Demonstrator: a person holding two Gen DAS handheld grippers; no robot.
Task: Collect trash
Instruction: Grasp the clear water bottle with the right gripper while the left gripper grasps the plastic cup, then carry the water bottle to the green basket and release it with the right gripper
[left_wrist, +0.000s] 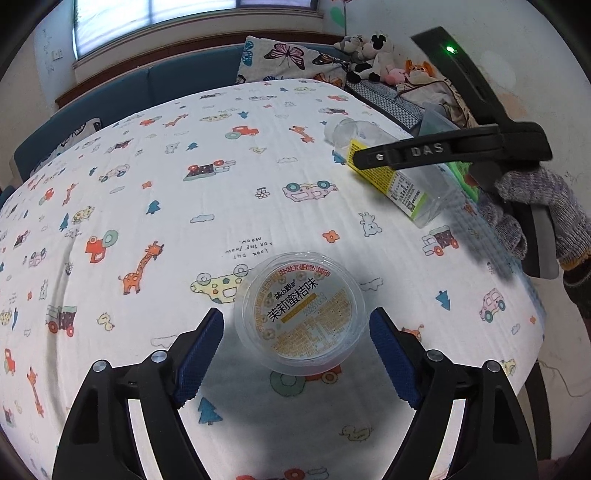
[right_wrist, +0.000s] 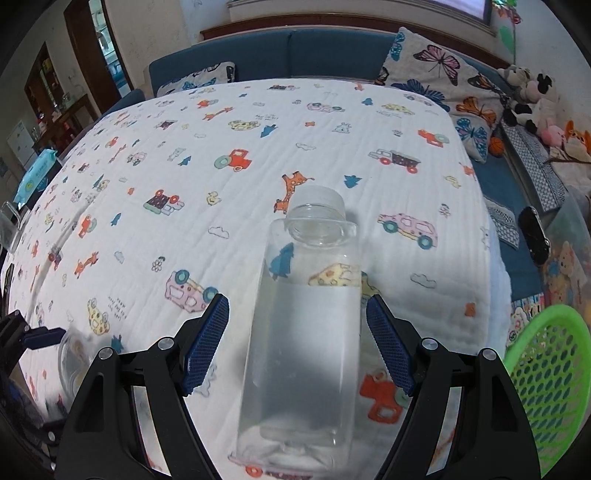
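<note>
A clear round plastic cup (left_wrist: 301, 312) with a yellow printed lid lies on the patterned cloth, between the open jaws of my left gripper (left_wrist: 296, 328), which do not touch it. A clear empty plastic bottle (right_wrist: 306, 321) lies on the cloth with its neck pointing away, between the open jaws of my right gripper (right_wrist: 297, 314). In the left wrist view the bottle (left_wrist: 402, 181) shows its yellow label, with the right gripper's black finger over it. The cup also shows in the right wrist view (right_wrist: 75, 356) at the lower left.
A green perforated basket (right_wrist: 546, 384) stands at the table's right edge. A blue sofa (right_wrist: 295, 51) with butterfly pillows (left_wrist: 291, 57) and plush toys (left_wrist: 369, 55) runs behind the table. A blue wipes pack (right_wrist: 37, 175) lies at the far left. A gloved hand (left_wrist: 535, 206) holds the right gripper.
</note>
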